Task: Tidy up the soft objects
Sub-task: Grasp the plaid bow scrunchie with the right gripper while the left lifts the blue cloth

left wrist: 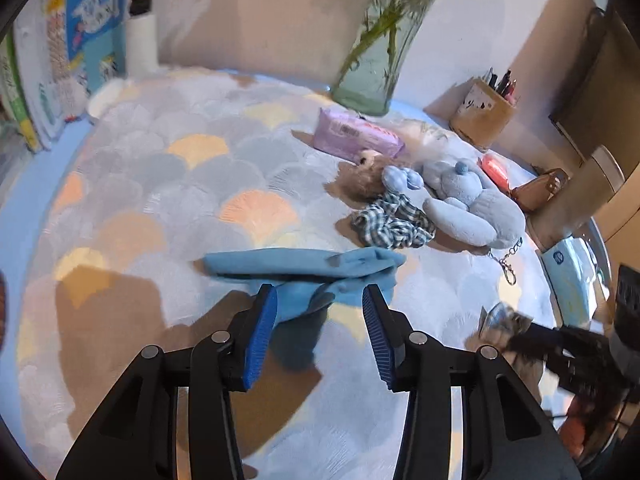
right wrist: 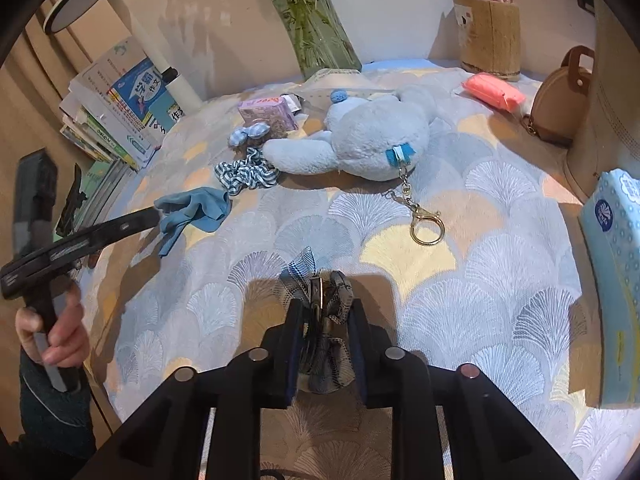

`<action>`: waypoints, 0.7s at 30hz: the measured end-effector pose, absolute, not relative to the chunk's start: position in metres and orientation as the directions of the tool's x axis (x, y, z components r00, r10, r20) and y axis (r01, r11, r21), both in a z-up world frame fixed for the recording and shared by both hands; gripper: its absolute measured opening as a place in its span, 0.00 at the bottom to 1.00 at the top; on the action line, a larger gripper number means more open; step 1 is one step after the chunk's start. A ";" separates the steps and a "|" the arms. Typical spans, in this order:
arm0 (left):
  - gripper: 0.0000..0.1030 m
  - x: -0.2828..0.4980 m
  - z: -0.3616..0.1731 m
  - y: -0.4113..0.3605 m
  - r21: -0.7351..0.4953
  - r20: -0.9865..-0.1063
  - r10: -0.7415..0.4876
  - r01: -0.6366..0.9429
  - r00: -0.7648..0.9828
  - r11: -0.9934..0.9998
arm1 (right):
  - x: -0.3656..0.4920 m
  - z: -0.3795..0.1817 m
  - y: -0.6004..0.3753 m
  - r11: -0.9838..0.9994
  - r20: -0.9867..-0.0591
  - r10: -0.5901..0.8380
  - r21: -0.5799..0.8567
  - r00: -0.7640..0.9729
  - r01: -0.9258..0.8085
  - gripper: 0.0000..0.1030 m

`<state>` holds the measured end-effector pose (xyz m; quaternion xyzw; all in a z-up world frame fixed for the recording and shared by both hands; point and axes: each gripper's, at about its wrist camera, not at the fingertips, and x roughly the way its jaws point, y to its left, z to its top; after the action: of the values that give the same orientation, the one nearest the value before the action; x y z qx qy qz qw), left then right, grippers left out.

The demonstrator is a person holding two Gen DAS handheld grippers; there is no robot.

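1. Here, the left claw [left wrist: 320, 308] is standing partly open with nothing pressed between its pads; the blue cloth [left wrist: 304, 272] is lying on the surface [left wrist: 168, 208] just beyond the fingertips, one edge drooping into the gap without being gripped.
2. The cloth's long axis is running crosswise to the left claw's pointing line, so the jaws are straddling its narrow width, not its length.
3. The right claw [right wrist: 326, 320] is standing narrow around a patterned fabric hair clip [right wrist: 320, 304]; whether the pads are pressing on it or only flanking it, I cannot tell.
4. Taking the blue plush toy [right wrist: 360, 136] as landmark: the checked scrunchie [right wrist: 248, 172] is lying just beside its arm, the blue cloth is sitting further out on the same side, near the left claw [right wrist: 154, 212], and the hair clip is resting well in front of it, past its keyring [right wrist: 426, 226].
5. Judging by this, the left hand [right wrist: 56, 332] is nearer the cloth, the right nearer the plush.
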<state>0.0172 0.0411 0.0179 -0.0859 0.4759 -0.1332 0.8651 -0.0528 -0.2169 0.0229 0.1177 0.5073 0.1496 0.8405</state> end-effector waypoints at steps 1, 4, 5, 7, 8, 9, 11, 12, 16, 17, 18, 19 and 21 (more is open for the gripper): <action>0.42 0.022 0.014 0.036 -0.285 -0.805 -0.328 0.163 0.494 0.945 | -0.053 0.021 -0.218 0.927 -0.817 0.372 0.352 0.440 -0.130 0.34; 0.50 0.032 0.006 0.016 -0.247 -0.820 -0.317 0.204 0.477 0.947 | -0.053 0.019 -0.220 0.925 -0.811 0.375 0.359 0.448 -0.124 0.52; 0.59 0.033 0.007 0.010 -0.227 -0.812 -0.309 0.220 0.495 0.949 | -0.053 0.018 -0.220 0.922 -0.809 0.382 0.365 0.447 -0.128 0.52; 0.60 0.035 0.008 0.005 -0.208 -0.803 -0.299 0.227 0.516 0.951 | -0.052 0.017 -0.219 0.921 -0.809 0.385 0.366 0.444 -0.132 0.53; 0.58 0.036 0.008 0.003 -0.196 -0.801 -0.292 0.231 0.523 0.953 | -0.051 0.017 -0.219 0.921 -0.808 0.387 0.368 0.445 -0.132 0.53; 0.52 0.037 0.006 0.002 -0.178 -0.805 -0.277 0.231 0.525 0.956 | -0.050 0.016 -0.219 0.919 -0.806 0.390 0.371 0.445 -0.135 0.54; 0.40 0.035 0.004 0.000 -0.118 -0.807 -0.230 0.234 0.543 0.965 | -0.050 0.016 -0.219 0.917 -0.804 0.394 0.372 0.446 -0.140 0.56; 0.29 0.034 0.004 0.000 -0.089 -0.806 -0.208 0.235 0.554 0.968 | -0.049 0.016 -0.219 0.916 -0.802 0.397 0.374 0.446 -0.142 0.57; 0.09 0.028 0.009 0.008 -0.094 -0.789 -0.225 0.250 0.572 0.964 | -0.048 0.015 -0.218 0.915 -0.799 0.400 0.377 0.450 -0.143 0.58; 0.09 0.025 0.012 0.010 -0.102 -0.779 -0.236 0.254 0.581 0.962 | -0.049 0.014 -0.218 0.915 -0.798 0.399 0.378 0.451 -0.142 0.58; 0.09 0.022 0.015 0.010 -0.107 -0.772 -0.245 0.260 0.587 0.960 | -0.049 0.014 -0.218 0.915 -0.798 0.399 0.378 0.452 -0.141 0.58; 0.08 0.018 0.018 0.011 -0.113 -0.763 -0.255 0.266 0.594 0.957 | -0.051 0.015 -0.219 0.915 -0.798 0.398 0.378 0.453 -0.138 0.58; 0.08 0.009 0.026 0.012 -0.138 -0.742 -0.288 0.281 0.606 0.950 | -0.056 0.016 -0.222 0.917 -0.796 0.393 0.378 0.461 -0.129 0.58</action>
<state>0.0090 0.0118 0.0260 -0.0038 0.4145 -0.1588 0.8961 -0.0556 -0.2218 0.0165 0.1333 0.4958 0.1545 0.8441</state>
